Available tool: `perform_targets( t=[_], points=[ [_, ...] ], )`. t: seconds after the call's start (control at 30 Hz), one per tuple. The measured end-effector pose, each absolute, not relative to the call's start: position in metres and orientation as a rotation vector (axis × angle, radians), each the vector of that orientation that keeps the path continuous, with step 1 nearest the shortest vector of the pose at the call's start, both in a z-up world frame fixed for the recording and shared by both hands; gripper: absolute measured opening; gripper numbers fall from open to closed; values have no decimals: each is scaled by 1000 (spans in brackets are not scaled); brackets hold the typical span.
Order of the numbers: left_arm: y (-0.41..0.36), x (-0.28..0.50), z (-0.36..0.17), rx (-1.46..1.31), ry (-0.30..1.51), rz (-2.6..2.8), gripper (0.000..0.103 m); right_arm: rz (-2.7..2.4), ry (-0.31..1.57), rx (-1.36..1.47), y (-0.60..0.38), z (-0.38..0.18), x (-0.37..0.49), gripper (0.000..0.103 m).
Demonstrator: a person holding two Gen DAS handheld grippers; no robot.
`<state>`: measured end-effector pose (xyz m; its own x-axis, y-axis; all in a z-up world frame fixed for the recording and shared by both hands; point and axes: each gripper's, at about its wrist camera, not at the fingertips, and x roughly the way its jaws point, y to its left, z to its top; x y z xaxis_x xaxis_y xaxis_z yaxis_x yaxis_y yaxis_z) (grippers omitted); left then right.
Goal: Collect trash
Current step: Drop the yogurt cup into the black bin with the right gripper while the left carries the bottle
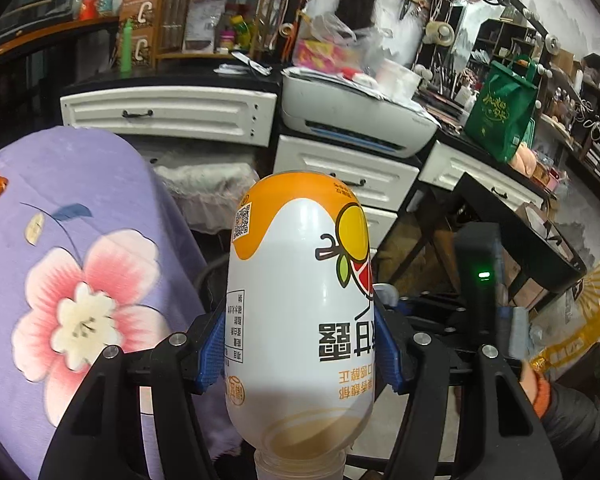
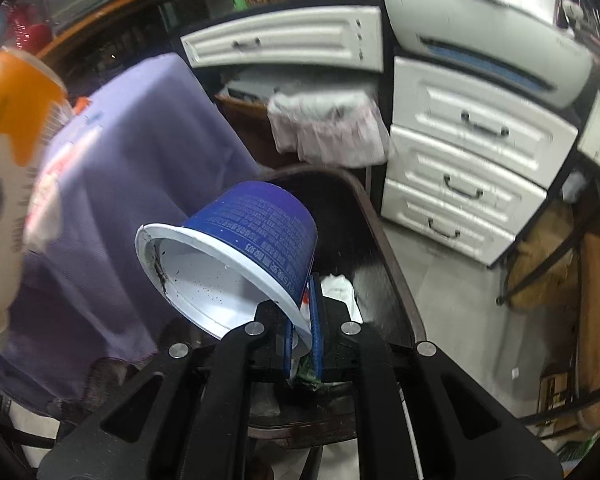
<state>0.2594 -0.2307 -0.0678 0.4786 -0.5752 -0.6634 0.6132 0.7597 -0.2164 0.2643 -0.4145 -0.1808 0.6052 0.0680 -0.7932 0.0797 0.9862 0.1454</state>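
white drawers (image 1: 168, 114) and a printer (image 1: 356, 120) line the cluttered back wall, a lined bin (image 1: 208, 196) below them. left claw (image 1: 300, 340) is half open, pads clamped on an upside-down bottle (image 1: 296, 280) reaching toward 12 o'clock. right claw (image 2: 302, 332) is nearly closed, pinching the rim of a blue cup (image 2: 236, 256) tilting toward 10 o'clock.

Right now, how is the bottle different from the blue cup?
The bottle is tall, white and orange; the blue cup is short and wide, white inside. The left gripper squeezes the bottle's sides, while the right gripper pinches only the cup's rim. The bottle's neck points toward the camera with a little liquid inside; the cup's open mouth shows only dark specks. Both are trash, each held in a gripper.
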Motion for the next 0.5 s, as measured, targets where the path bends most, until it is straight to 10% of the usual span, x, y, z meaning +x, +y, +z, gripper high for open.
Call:
perform_targets(
  t=[0.37,0.5],
  points=[
    [-241,257,-91,98,834,-698,61,-28,1060,227,-421,-251,291,10],
    [-246,255,-99,114,852,-701,61,-37,1086,233,-421,-262,293,36]
  ],
)
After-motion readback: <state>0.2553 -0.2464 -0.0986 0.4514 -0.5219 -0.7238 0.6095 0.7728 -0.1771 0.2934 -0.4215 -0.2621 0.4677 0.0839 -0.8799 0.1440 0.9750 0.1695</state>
